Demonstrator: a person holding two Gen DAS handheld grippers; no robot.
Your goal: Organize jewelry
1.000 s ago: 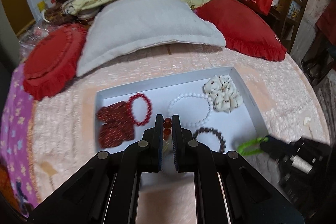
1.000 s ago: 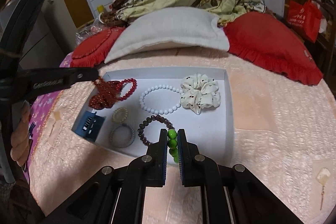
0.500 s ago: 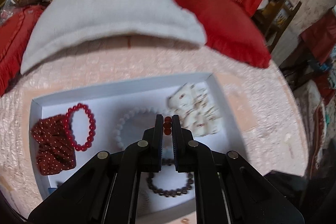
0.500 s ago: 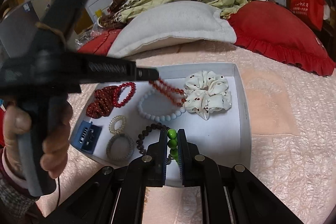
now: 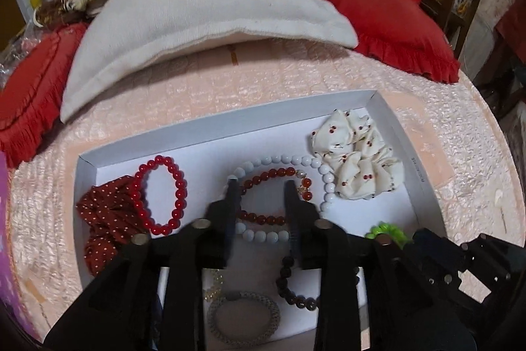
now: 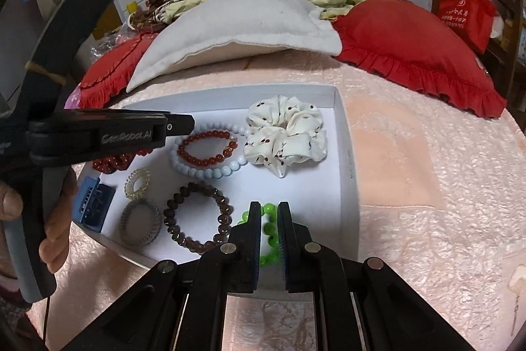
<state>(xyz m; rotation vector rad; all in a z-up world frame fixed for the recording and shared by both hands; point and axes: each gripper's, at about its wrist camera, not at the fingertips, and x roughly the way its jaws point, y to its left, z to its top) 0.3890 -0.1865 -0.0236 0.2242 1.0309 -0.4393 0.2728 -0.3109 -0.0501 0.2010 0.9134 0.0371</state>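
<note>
Two grippers over the white tray (image 6: pixel 343 134) on the bed: left gripper (image 5: pixel 259 186), jaws just parted, releasing amber-red bracelet (image 5: pixel 273 196) inside the white bead bracelet (image 5: pixel 325 183); right gripper (image 6: pixel 266 213) clamped on green bracelet (image 6: pixel 268 231), best lowered onto bare floor near the tray's front-right corner.

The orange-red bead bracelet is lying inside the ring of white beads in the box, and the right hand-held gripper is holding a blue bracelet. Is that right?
Not quite. The bracelet pinched in the right hand-held gripper is the green bracelet, not a blue one, as the right wrist view shows. The orange-red bead bracelet does lie inside the white bead bracelet in the box.
</note>
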